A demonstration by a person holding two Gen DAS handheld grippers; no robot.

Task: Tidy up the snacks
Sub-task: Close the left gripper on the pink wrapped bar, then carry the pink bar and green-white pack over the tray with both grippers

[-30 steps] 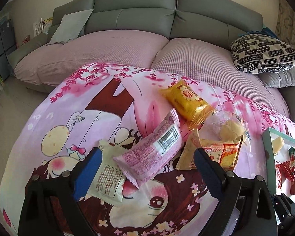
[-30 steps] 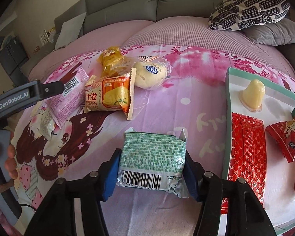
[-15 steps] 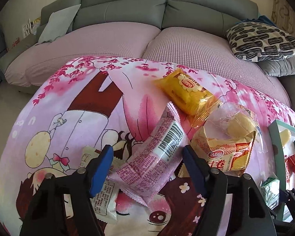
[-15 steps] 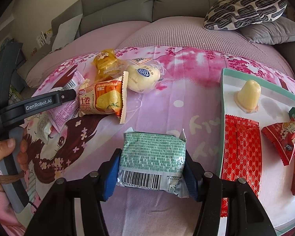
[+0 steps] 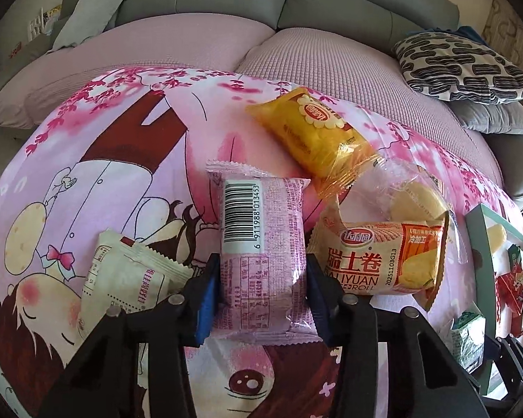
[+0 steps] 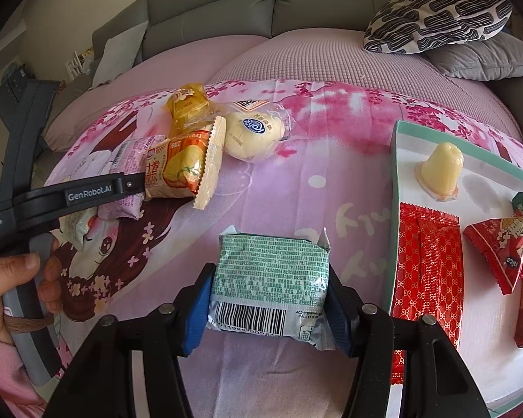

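Observation:
On the pink cartoon-print cloth lies a pink snack pack point(image 5: 258, 216), barcode up. My left gripper point(image 5: 261, 278) has it between its blue pads, which touch both sides while the jaws are closing. The right wrist view shows my right gripper point(image 6: 270, 299) shut on a green snack pack point(image 6: 270, 271), held just above the cloth to the left of the teal-rimmed white tray point(image 6: 397, 160). The left gripper's black arm point(image 6: 94, 191) shows at the left of that view, held by a hand point(image 6: 3, 278).
Around the pink pack lie a cream packet point(image 5: 129, 278), a yellow pack point(image 5: 310, 129), an orange Swiss roll pack point(image 5: 376, 257) and a bagged bun point(image 5: 411, 195). On the tray are a jelly cup point(image 6: 439, 170) and red packets point(image 6: 425, 264). A sofa with cushions stands behind.
The left gripper came down and forward over the pink pack and its jaws narrowed from wide apart onto the pack's sides; the pack now lies straight between them. The right gripper kept still with the green pack.

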